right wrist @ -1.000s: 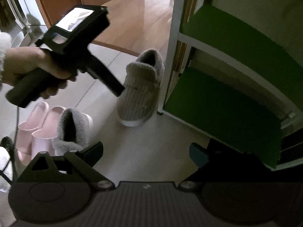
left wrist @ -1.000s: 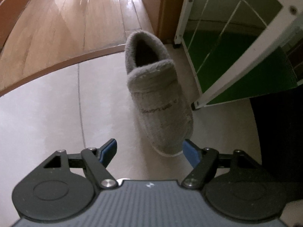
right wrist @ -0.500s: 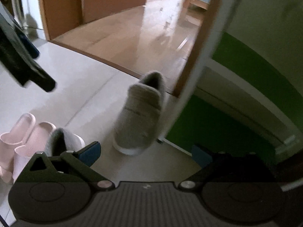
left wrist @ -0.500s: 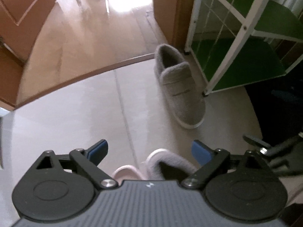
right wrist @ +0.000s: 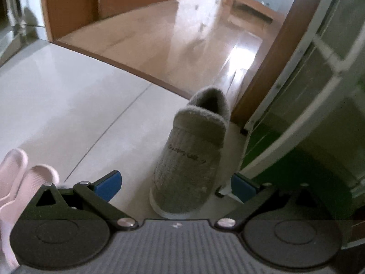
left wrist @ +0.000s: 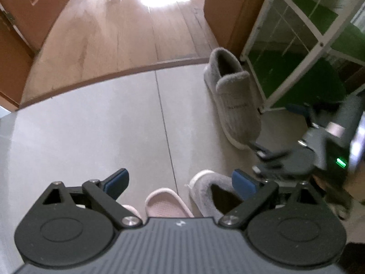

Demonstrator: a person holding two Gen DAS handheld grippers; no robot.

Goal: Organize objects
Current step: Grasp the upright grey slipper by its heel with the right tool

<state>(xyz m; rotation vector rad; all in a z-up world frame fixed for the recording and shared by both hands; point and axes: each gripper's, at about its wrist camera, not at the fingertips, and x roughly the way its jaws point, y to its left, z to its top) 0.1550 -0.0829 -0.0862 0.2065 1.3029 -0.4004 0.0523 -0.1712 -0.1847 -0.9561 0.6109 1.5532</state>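
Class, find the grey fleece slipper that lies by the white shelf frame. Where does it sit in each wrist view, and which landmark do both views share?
Left wrist view: the grey fleece slipper sits right of centre, toe toward the camera.
Right wrist view: it sits at centre, just ahead of the open right gripper.
Shared landmark: the white shelf frame, immediately right of the slipper.

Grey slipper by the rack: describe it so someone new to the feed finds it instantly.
Find the white-framed rack with green shelves beside the doorway. On the pale tile at its front corner post lies the grey slipper, toe pointing at the right gripper. Unlike the other grey slipper, which lies by the pink slippers, it lies alone and shows dark lettering across its top.
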